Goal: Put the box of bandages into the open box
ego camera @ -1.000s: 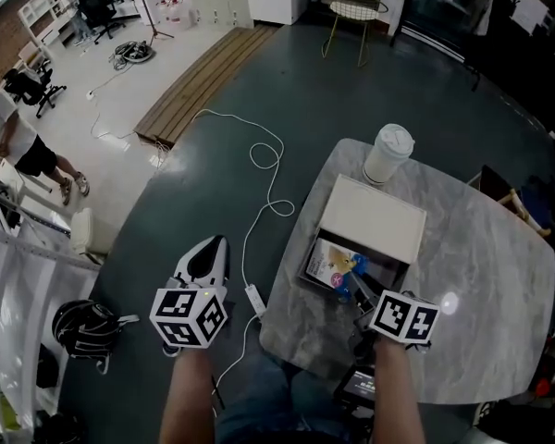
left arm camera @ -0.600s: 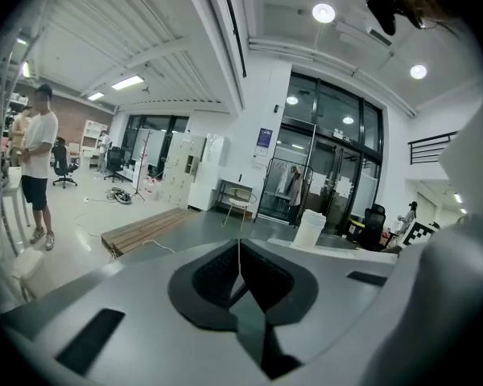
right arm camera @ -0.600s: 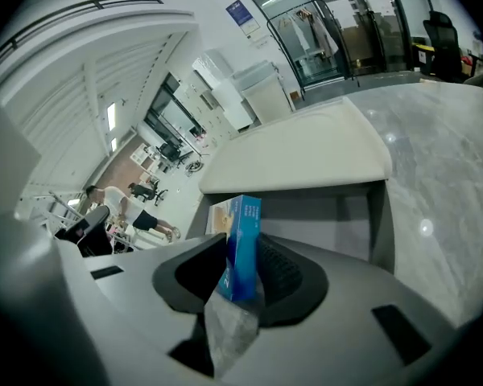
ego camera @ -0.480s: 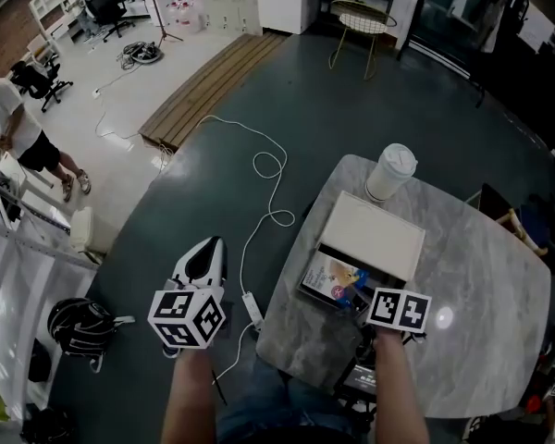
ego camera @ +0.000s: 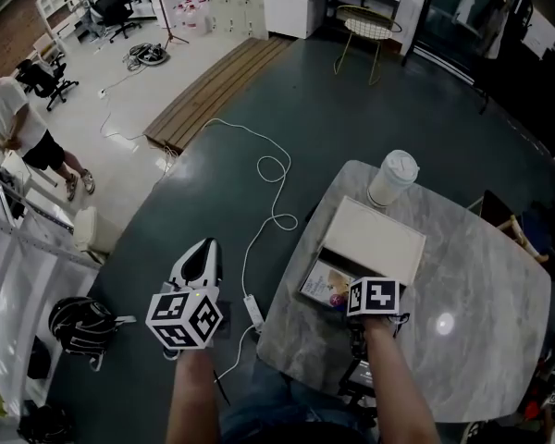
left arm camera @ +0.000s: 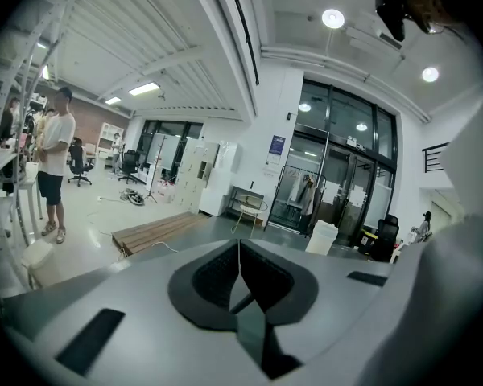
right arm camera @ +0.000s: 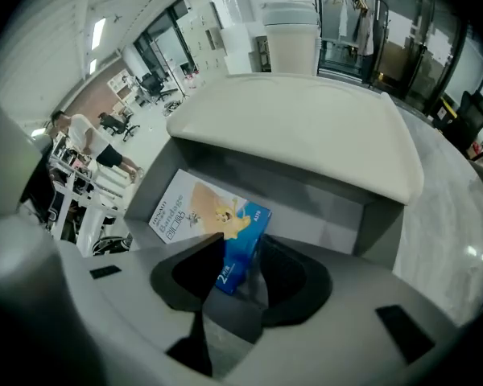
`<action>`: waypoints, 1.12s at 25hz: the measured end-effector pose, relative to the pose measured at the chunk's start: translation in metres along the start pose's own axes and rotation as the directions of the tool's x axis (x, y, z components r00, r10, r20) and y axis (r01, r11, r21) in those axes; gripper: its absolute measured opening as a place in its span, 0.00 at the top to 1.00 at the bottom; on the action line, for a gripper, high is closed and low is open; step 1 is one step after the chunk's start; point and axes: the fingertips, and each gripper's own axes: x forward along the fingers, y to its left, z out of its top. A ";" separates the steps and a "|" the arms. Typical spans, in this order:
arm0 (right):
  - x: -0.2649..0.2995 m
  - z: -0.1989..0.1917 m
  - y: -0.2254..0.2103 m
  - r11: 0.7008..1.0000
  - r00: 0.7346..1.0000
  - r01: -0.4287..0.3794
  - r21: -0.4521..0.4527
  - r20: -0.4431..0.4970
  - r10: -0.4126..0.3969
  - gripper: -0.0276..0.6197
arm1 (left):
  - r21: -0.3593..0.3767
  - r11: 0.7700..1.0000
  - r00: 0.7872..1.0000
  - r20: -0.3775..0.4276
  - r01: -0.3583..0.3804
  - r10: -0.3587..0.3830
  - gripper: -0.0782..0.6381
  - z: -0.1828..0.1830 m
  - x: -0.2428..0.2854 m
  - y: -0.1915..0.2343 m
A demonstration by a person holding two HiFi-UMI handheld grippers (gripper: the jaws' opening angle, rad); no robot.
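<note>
Blue-and-white cardboard bandage box laid inside grey open box, right gripper jaws just parted around its end, left gripper jaws pressed together

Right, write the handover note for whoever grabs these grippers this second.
Left gripper: shut, empty, held beside the table, over the floor.
Right gripper: pointing down into the open box. Its jaws have just been opening, and the bandage box between them looks no longer clamped.
Done: the bandage box is inside the open box, blue end toward the jaws. I cannot tell if it lies flat.
Left: finish letting go, then lift the right gripper clear.
</note>
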 end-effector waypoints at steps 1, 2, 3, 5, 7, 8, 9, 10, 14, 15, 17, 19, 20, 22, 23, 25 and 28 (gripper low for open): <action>0.001 0.000 0.001 1.000 1.000 -0.006 0.007 -0.003 0.006 0.73 | -0.003 1.000 1.000 0.004 -0.002 0.002 0.87 0.001 0.000 0.002; 0.001 0.001 0.002 1.000 1.000 -0.016 0.018 -0.005 0.016 0.72 | -0.006 1.000 1.000 0.008 -0.004 0.004 0.87 0.002 -0.001 0.003; 0.002 0.001 0.002 0.999 1.000 -0.025 0.028 -0.007 0.025 0.72 | -0.009 1.000 1.000 0.011 -0.004 0.004 0.87 0.003 0.000 0.003; 0.005 0.002 0.001 0.998 0.999 -0.036 0.050 -0.013 0.037 0.71 | -0.011 1.000 1.000 0.015 -0.002 0.002 0.87 0.004 0.001 0.001; 0.007 0.002 -0.001 0.997 0.999 -0.039 0.073 -0.019 0.041 0.70 | -0.007 1.000 1.000 0.019 0.004 -0.004 0.87 0.006 0.003 -0.003; 0.007 0.002 -0.001 0.996 0.999 -0.040 0.083 -0.021 0.042 0.69 | -0.004 1.000 1.000 0.022 0.008 -0.008 0.87 0.008 0.003 -0.005; 0.007 0.002 -0.002 0.995 0.999 -0.042 0.091 -0.021 0.044 0.69 | 0.001 1.000 1.000 0.026 0.010 -0.010 0.87 0.010 0.003 -0.007; 0.006 0.003 -0.003 0.994 0.999 -0.048 0.101 -0.018 0.050 0.68 | 0.004 1.000 0.999 0.031 0.011 -0.011 0.87 0.013 0.003 -0.008; -0.001 0.006 -0.002 0.981 0.993 -0.116 0.156 0.026 0.113 0.58 | 0.009 1.000 0.998 0.055 0.012 -0.012 0.87 0.025 0.002 -0.009; -0.004 0.008 -0.002 0.980 0.992 -0.122 0.159 0.042 0.117 0.58 | 0.012 1.000 0.998 0.059 0.014 -0.015 0.87 0.028 0.002 -0.010; -0.010 0.011 -0.003 0.982 0.992 -0.119 0.146 0.068 0.110 0.58 | 0.021 1.000 0.998 0.067 0.022 -0.023 0.87 0.033 0.003 -0.012; -0.017 0.017 -0.003 0.986 0.991 -0.108 0.124 0.097 0.097 0.57 | 0.034 0.999 0.996 0.076 0.034 -0.037 0.87 0.040 0.004 -0.017; -0.021 0.020 -0.004 0.989 0.990 -0.100 0.111 0.113 0.087 0.56 | 0.042 0.998 0.996 0.081 0.042 -0.045 0.87 0.043 0.005 -0.020; -0.028 0.026 -0.006 0.993 0.988 -0.084 0.081 0.134 0.073 0.56 | 0.054 0.997 0.994 0.088 0.054 -0.058 0.87 0.048 0.006 -0.025; -0.031 0.026 -0.006 0.994 0.988 -0.082 0.066 0.140 0.072 0.56 | 0.055 0.997 0.994 0.090 0.056 -0.061 0.87 0.049 0.006 -0.026; -0.037 0.029 -0.005 0.994 0.984 -0.095 0.048 0.157 0.086 0.60 | 0.054 0.997 0.993 0.097 0.060 -0.065 0.87 0.053 0.006 -0.028; -0.056 0.043 -0.005 0.990 0.966 -0.126 0.066 0.235 0.108 0.73 | 0.059 0.996 0.991 0.113 0.070 -0.076 0.87 0.062 0.008 -0.031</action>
